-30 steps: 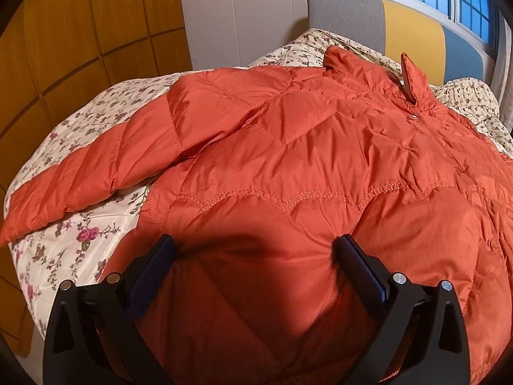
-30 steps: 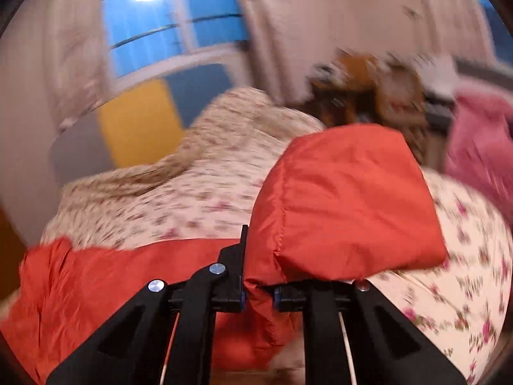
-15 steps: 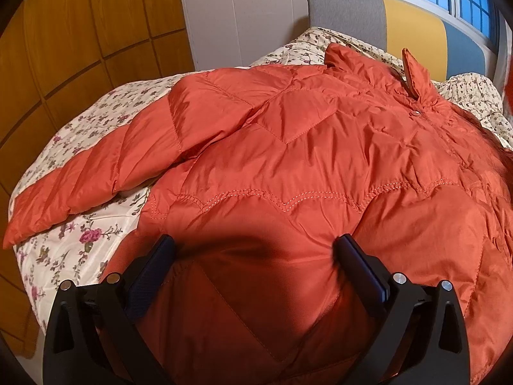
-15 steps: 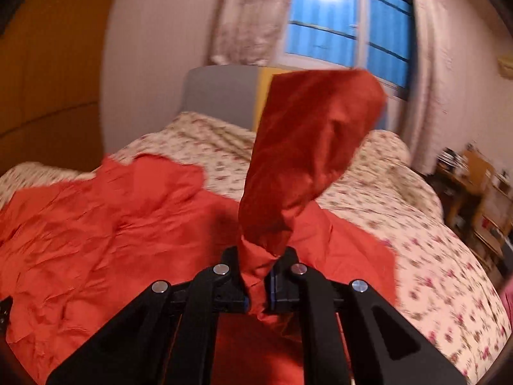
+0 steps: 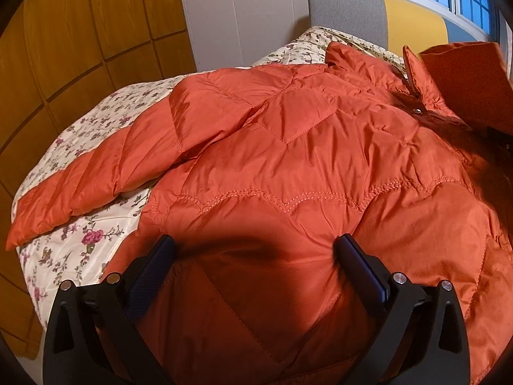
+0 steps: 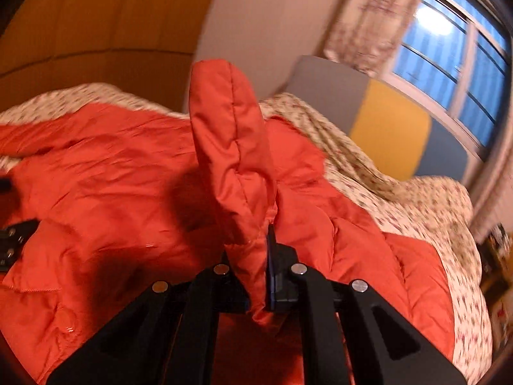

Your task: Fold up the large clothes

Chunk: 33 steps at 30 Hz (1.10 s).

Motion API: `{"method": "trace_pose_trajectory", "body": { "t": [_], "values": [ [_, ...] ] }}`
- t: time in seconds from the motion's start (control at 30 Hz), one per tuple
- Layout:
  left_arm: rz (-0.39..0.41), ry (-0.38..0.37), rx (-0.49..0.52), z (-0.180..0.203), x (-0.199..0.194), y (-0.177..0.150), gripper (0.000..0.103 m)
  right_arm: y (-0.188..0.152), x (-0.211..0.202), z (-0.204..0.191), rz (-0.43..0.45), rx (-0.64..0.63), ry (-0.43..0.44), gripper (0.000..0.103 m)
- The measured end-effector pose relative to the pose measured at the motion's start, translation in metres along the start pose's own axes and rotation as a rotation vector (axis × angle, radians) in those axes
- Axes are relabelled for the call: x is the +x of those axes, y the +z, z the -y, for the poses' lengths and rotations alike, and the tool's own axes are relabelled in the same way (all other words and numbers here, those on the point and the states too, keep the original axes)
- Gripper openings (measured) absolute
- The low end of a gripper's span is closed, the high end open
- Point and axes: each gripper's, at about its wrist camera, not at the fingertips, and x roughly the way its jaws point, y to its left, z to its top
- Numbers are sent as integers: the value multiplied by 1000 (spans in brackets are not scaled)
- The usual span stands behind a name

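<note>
An orange quilted down jacket point(image 5: 288, 160) lies front up on a floral bedspread point(image 5: 73, 247), its left sleeve point(image 5: 96, 179) stretched out to the left. My left gripper point(image 5: 255, 250) is open, its fingers pressed down on the jacket's lower body. My right gripper point(image 6: 256, 256) is shut on the cuff of the other sleeve point(image 6: 231, 147), held up over the jacket's body point(image 6: 96, 192). That raised sleeve shows at the right edge of the left wrist view point(image 5: 461, 73).
A grey and yellow headboard point(image 5: 346, 9) stands at the bed's far end under a window point(image 6: 455, 51). Wooden wardrobe panels point(image 5: 64, 32) run along the left side. The bedspread point(image 6: 416, 199) extends right of the jacket.
My right gripper has swung the held sleeve leftward over the jacket's body; it now enters the left wrist view. The left gripper has stayed in place.
</note>
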Motion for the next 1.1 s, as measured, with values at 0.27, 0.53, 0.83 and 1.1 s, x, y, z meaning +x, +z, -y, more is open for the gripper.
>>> {"method": "trace_pose_trajectory", "body": {
  "t": [0.27,0.53,0.83,1.1],
  "values": [
    [-1,7,5,1,0,0,100,-11,22,-40,-70,-210,84,12],
    [-31,28,24,4,-5,5,100,-7,-20,-2,-18,-78,160,54],
    [119,16,80,41,-59,71,100,-29,-63,102,-10,321,-195,67],
    [106,-36,119,93,-32,101,100,-46,-35,155,-145,542,-302,67]
  ]
}}
